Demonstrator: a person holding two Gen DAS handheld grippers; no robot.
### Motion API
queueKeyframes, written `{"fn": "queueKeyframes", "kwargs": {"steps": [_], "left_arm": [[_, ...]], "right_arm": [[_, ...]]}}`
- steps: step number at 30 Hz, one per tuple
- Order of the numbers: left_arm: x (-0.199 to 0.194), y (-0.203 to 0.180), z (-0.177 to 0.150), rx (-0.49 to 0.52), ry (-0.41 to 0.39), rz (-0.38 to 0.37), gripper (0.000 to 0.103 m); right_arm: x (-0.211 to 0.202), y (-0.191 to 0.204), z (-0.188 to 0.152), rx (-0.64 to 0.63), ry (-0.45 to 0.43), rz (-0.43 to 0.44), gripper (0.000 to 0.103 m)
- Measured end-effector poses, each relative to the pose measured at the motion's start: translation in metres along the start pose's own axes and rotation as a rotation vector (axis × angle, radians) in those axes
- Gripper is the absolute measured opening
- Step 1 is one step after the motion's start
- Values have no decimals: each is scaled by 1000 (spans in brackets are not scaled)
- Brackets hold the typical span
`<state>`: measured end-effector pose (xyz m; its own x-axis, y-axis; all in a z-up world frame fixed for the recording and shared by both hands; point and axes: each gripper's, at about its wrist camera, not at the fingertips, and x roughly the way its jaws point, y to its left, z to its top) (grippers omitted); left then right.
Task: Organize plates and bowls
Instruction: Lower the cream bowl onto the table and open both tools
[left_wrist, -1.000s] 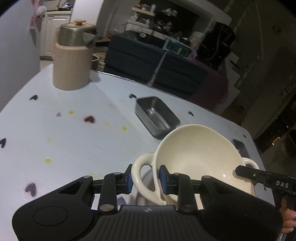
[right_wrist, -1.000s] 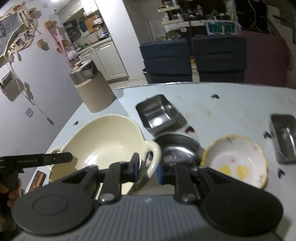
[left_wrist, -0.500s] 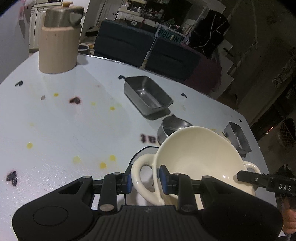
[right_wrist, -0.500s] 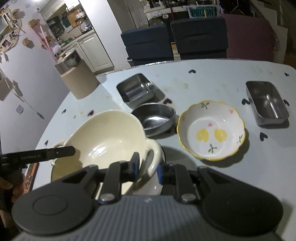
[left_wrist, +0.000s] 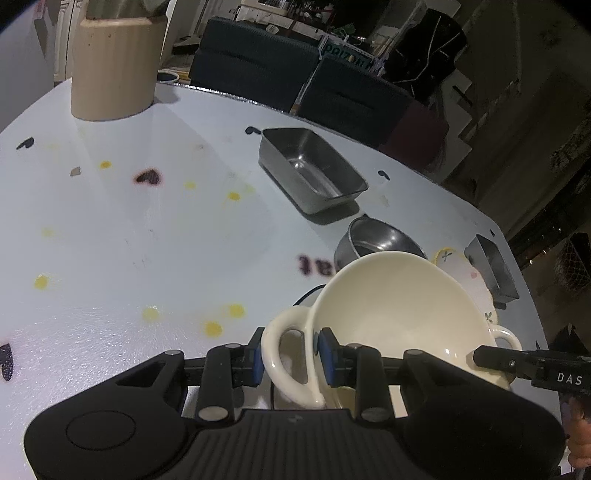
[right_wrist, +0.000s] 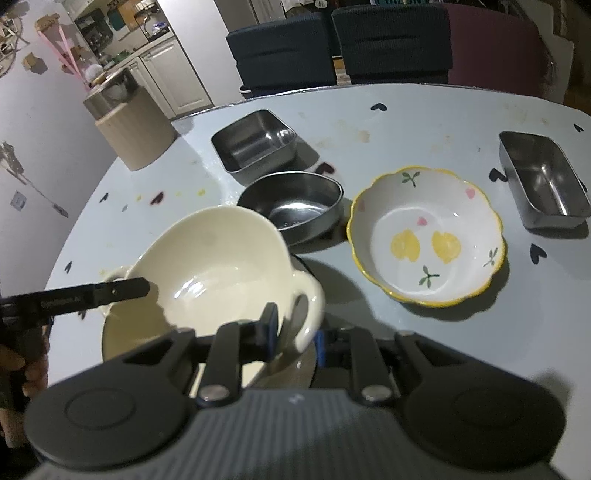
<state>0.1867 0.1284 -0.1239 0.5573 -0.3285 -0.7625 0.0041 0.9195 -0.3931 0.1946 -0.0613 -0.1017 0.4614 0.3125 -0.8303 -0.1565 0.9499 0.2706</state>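
A cream bowl (left_wrist: 399, 306) (right_wrist: 218, 258) with two loop handles hangs tilted just above the table, held from both sides. My left gripper (left_wrist: 291, 352) is shut on its left handle, and my right gripper (right_wrist: 295, 334) is shut on its right handle. Each view shows the other gripper's finger at the far handle: the right one (left_wrist: 495, 360) and the left one (right_wrist: 110, 293). A pale plate (right_wrist: 125, 339) with a dark rim lies under the bowl, mostly hidden. I cannot tell whether bowl and plate touch.
Behind the bowl sit a round steel bowl (right_wrist: 295, 203) (left_wrist: 376, 240) and a steel tray (right_wrist: 255, 144) (left_wrist: 310, 170). A flowered bowl with a yellow rim (right_wrist: 424, 236) is to the right, with a second steel tray (right_wrist: 543, 181) beyond. A beige canister (left_wrist: 114, 62) stands far left. Chairs line the far edge.
Both grippers have sunk toward the table with the cream bowl between them and now point more steeply down. The grips on the handles are unchanged.
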Motion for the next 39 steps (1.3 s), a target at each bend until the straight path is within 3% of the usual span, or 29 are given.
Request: {"fn": "queueKeyframes", "kwargs": {"steps": [8,18,39], "left_arm": [[17,9,-6,3,49,19,34],[19,11,-6,18,51,14,34],[15,-6,-6,167,79,66,34]], "right_arm": [[13,3,1,-25,36,-23,25],[23,5,1,-40,70,-41,26],[38,4,-7,-32,97,-64,29]]}}
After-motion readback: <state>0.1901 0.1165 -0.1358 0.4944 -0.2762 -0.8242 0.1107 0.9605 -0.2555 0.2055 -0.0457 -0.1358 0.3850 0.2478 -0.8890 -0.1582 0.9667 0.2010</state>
